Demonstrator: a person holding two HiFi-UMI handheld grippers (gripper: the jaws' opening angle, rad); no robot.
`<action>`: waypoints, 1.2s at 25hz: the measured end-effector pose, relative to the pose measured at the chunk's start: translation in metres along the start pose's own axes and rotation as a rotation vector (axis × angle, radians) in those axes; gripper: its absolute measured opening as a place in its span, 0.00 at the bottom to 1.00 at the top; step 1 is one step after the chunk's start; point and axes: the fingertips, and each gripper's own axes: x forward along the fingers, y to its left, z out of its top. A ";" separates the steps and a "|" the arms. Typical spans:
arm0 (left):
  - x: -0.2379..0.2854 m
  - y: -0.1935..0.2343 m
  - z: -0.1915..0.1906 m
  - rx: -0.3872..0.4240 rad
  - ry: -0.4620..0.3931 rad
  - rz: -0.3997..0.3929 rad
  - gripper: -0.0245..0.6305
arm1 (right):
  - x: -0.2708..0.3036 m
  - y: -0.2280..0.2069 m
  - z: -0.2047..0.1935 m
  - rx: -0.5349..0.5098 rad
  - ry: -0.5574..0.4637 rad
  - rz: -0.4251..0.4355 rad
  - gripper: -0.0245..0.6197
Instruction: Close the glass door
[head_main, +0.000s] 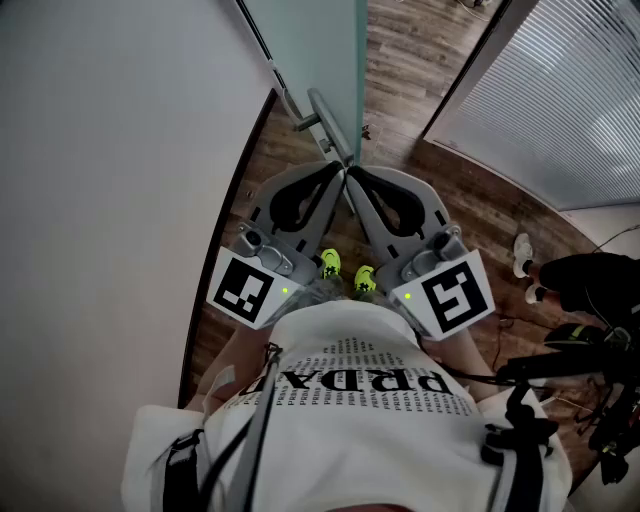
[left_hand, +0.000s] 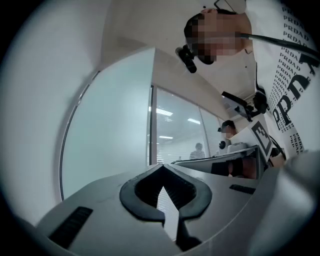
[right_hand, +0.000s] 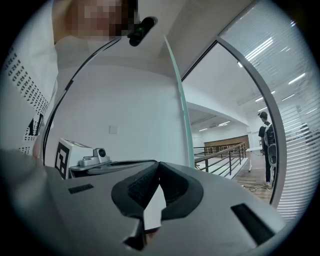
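Standing open, the glass door (head_main: 312, 50) runs edge-on away from the person (head_main: 350, 400).

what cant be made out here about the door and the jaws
- Glass door: most of it is cut off by the head view's upper edge, so how far open it stands is unclear.
- Door handle: absent from both gripper views. In the head view the left gripper and right gripper tips sit right at its end, so contact is unclear.
- Bystander: too small, right gripper view.
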 end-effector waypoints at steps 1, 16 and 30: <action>0.003 0.002 0.004 0.000 -0.008 -0.008 0.04 | 0.001 -0.002 0.004 -0.009 -0.002 -0.008 0.03; 0.032 0.013 0.032 -0.004 -0.089 -0.113 0.04 | 0.009 -0.028 0.034 -0.063 -0.062 -0.104 0.04; 0.024 0.027 0.032 0.017 -0.063 -0.120 0.04 | 0.022 -0.076 0.054 -0.246 -0.021 -0.283 0.19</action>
